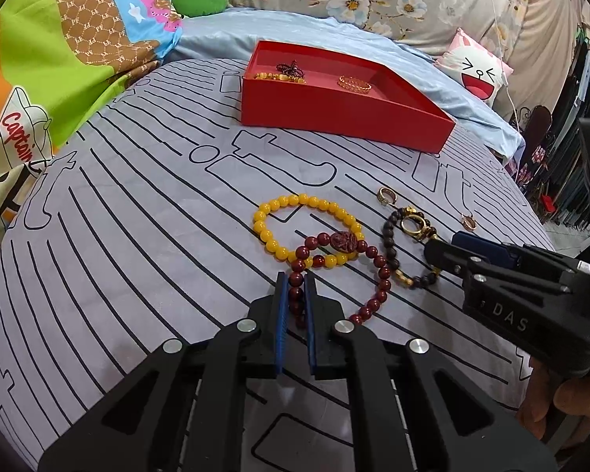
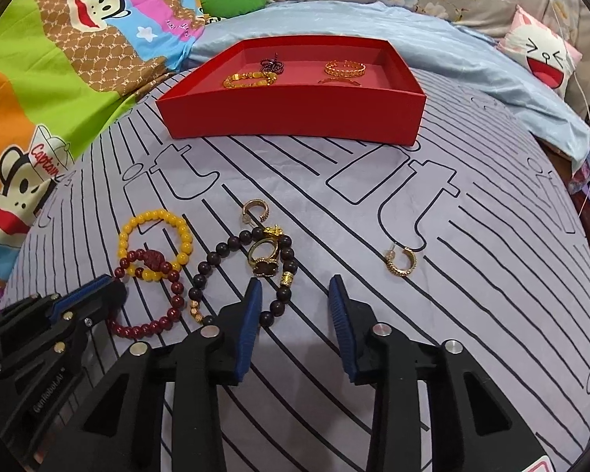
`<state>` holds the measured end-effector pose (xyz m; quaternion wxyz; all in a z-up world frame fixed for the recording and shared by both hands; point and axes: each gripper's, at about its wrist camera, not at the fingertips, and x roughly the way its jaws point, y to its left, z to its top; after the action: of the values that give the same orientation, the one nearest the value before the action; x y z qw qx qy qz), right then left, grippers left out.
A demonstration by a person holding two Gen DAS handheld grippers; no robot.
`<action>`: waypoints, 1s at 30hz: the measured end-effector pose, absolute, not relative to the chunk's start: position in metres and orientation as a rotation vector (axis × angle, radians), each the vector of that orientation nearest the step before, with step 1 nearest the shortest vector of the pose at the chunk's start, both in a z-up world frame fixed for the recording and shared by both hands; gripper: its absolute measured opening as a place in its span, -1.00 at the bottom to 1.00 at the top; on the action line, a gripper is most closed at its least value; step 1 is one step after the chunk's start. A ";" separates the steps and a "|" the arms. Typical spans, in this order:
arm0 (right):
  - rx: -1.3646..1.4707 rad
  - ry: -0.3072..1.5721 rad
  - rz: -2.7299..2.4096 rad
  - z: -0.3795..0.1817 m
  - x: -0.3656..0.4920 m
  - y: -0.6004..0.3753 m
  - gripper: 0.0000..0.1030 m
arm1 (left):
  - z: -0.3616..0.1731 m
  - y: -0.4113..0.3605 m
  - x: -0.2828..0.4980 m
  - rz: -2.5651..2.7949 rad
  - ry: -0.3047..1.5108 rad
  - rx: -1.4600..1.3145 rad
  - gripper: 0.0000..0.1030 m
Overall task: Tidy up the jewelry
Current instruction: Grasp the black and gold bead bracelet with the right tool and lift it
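The step in hand looked like the pick-up of the next pieces for the red box (image 2: 295, 120), which stood well ahead of both grippers on the striped bedsheet (image 1: 137, 236) and already held a few bracelets. Farthest to the left gripper's left there was only bare sheet. The left gripper (image 1: 296, 287) had its jaws drawn narrow on the near arc of the dark red bead bracelet (image 1: 377, 275), the blue pads pressing the beads from both sides, so that piece appeared caught but not yet lifted off the cloth. Just ahead of those fingertips the yellow bead bracelet (image 1: 279, 212) lay overlapped with the red one, the carved red bead resting across its near edge. To my mind that overlap was the thing to mind: the next move called for a slow, straight lift so the red loop slid free without dragging the yellow one. Further right, the right gripper (image 2: 295, 295) stood with its jaws partly apart and nothing pressed between them; its left pad sat just beside the near end of the brown bead bracelet (image 2: 216, 259), on which a gold ring (image 2: 261, 253) lay. A small gold hoop (image 2: 255, 210) lay beyond that, and a gold hoop earring (image 2: 403, 261) lay ahead and to the right of the right fingertip. That gripper would need to shift left to straddle the brown beads before closing.
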<state>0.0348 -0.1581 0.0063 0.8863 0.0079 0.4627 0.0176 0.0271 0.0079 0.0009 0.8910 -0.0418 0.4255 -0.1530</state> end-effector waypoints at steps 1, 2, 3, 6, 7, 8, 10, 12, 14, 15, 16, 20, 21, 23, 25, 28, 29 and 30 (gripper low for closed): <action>0.017 0.961 0.035 0.006 0.033 -0.159 -0.52 | 0.001 0.009 0.027 -0.319 0.884 -0.090 -0.84; 0.022 0.961 0.033 0.007 0.032 -0.162 -0.62 | 0.001 0.009 0.027 -0.322 0.884 -0.096 -0.84; 0.027 0.962 0.032 0.007 0.031 -0.163 -0.74 | 0.001 0.010 0.027 -0.323 0.884 -0.100 -0.84; 0.064 0.971 0.033 0.007 0.028 -0.171 -0.85 | 0.001 0.009 0.027 -0.321 0.884 -0.095 -0.85; 0.075 0.974 0.034 0.007 0.027 -0.174 -0.85 | 0.001 0.008 0.027 -0.321 0.884 -0.093 -0.85; 0.086 0.976 0.033 0.008 0.026 -0.176 -0.85 | 0.001 0.008 0.026 -0.320 0.884 -0.090 -0.85; 0.110 0.978 0.033 0.009 0.023 -0.181 -0.85 | 0.002 0.007 0.026 -0.325 0.885 -0.087 -0.85; 0.119 0.972 0.033 0.013 0.018 -0.185 -0.85 | 0.002 0.008 0.024 -0.334 0.891 -0.099 -0.85; 0.123 0.960 0.036 0.019 0.013 -0.188 -0.85 | 0.003 0.009 0.022 -0.343 0.902 -0.126 -0.85; 0.126 0.955 0.037 0.022 0.010 -0.189 -0.85 | 0.004 0.010 0.021 -0.349 0.906 -0.137 -0.85; 0.129 0.951 0.039 0.024 0.009 -0.191 -0.85 | 0.005 0.010 0.021 -0.353 0.908 -0.146 -0.85; 0.138 0.923 0.051 0.038 0.001 -0.192 -0.85 | 0.016 0.007 0.015 -0.372 0.895 -0.151 -0.85; 0.138 0.911 0.054 0.044 -0.001 -0.192 -0.85 | 0.019 0.006 0.013 -0.378 0.892 -0.153 -0.85; 0.138 0.898 0.060 0.050 -0.003 -0.191 -0.85 | 0.025 0.004 0.011 -0.389 0.886 -0.155 -0.85; 0.136 0.877 0.066 0.060 -0.006 -0.190 -0.85 | 0.031 0.002 0.008 -0.400 0.878 -0.153 -0.85; 0.133 0.854 0.070 0.071 -0.007 -0.191 -0.86 | 0.038 0.000 0.006 -0.410 0.867 -0.147 -0.85; 0.133 0.847 0.071 0.074 -0.008 -0.191 -0.86 | 0.041 -0.001 0.005 -0.411 0.864 -0.144 -0.85; 0.133 0.840 0.071 0.077 -0.009 -0.192 -0.86 | 0.043 -0.002 0.005 -0.415 0.861 -0.142 -0.85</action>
<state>-0.0089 -0.1917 0.0771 0.9104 0.0645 0.4073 0.0343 0.0048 -0.0017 0.0430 0.8854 -0.0685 0.4141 -0.1995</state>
